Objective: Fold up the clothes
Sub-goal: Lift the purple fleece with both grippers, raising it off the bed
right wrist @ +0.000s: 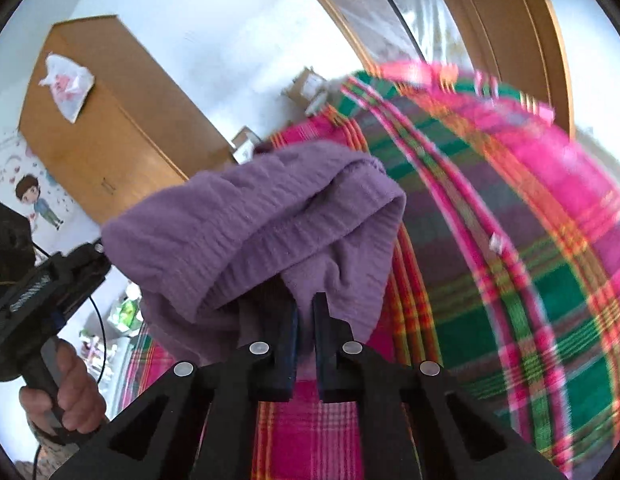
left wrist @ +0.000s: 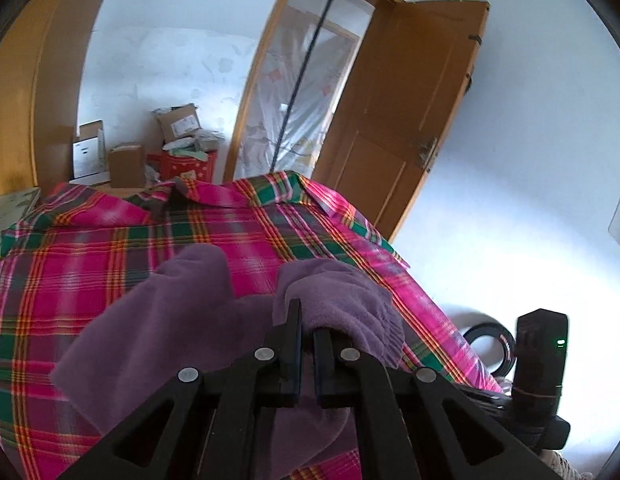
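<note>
A purple garment [left wrist: 182, 320] of soft crinkled cloth hangs lifted above a bed with a pink, green and orange plaid cover [left wrist: 90, 240]. My left gripper [left wrist: 306, 320] is shut on a bunched edge of it, and cloth drapes over the right finger. In the right wrist view the same purple garment [right wrist: 262, 216] is folded double and droops over my right gripper [right wrist: 306, 308], which is shut on its lower edge. The other gripper's body [right wrist: 42, 292] shows at the left, held by a hand [right wrist: 70, 396].
Cardboard boxes and a red bag [left wrist: 182, 164] are piled past the bed's far end. An open wooden door [left wrist: 405, 120] and a plastic-covered doorway stand beyond. A wooden wardrobe [right wrist: 110, 128] carries a plastic bag. The plaid cover [right wrist: 509, 260] fills the right side.
</note>
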Tool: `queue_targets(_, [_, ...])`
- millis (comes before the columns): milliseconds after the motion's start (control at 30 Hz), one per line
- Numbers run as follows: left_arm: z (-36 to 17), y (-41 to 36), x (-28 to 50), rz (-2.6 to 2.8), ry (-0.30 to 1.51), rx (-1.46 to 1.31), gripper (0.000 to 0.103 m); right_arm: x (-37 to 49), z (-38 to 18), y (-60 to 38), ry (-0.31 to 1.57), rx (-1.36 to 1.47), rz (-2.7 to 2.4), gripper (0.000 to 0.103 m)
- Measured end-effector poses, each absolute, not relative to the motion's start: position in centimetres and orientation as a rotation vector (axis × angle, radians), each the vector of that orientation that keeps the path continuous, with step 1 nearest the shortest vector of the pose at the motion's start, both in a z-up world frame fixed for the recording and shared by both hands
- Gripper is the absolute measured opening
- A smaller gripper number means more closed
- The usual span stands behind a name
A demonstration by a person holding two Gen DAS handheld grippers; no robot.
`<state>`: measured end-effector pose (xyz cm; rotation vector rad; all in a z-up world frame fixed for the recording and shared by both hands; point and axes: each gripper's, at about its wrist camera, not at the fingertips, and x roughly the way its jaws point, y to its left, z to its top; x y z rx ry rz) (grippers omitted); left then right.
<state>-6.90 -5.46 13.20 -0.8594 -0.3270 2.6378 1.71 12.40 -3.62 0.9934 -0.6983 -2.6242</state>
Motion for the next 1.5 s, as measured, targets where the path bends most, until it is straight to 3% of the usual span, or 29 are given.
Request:
queue_targets(300, [15.6, -10.9, -4.7, 2.736, -0.418, -0.767, 0.004, 2.1, 2.4, 9.8, -0.508, 0.765, -2.706, 0.006])
queue_targets(833, [16.5, -20.8, -1.4, 2.926, -0.602, -0.692, 0.004, -1.4, 5.6, 0.5, -0.358, 0.651, -2.547, 0.006])
queue_targets(1233, [13.4, -26.1, -2.0, 2.965, -0.724, -0.789, 0.004, -6.1, 4.6, -6.9, -0.282, 0.722, -2.426, 0.005])
queue_targets(1500, [11.6, -29.3, -2.2, 2.991, -0.823, -0.84, 0.004, -6.4, 1.9, -4.8, -0.312, 0.824, -2.449, 0.008])
